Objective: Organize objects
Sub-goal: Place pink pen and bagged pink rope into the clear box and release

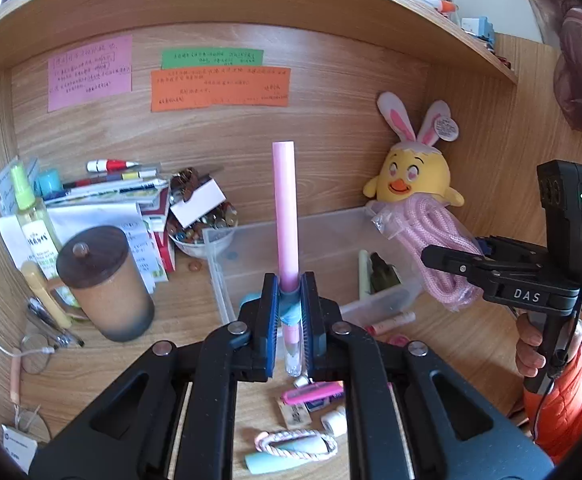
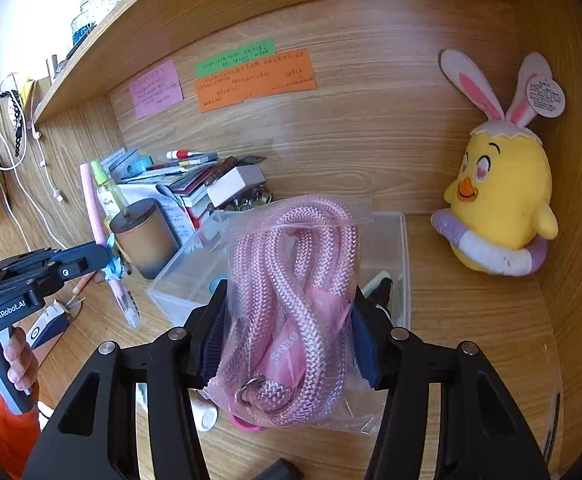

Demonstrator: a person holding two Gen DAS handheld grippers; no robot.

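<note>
While the left gripper (image 1: 290,312) pinches a pink tube (image 1: 285,208), only the right view shows the right gripper (image 2: 287,344) clamping the bagged rope (image 2: 291,300) — metal ring (image 2: 253,394) visible.

Light: bright, even daylight; soft shadows under the shelf (image 1: 251,4)
Glare: pale sheen on the back panel (image 2: 331,136)
Edges: strong fisheye bending; black corners
Focus: mostly sharp

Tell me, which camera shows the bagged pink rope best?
The right wrist view: the bagged pink rope fills its centre, clamped in the right gripper. The left wrist view shows it only small, at the side.
</note>
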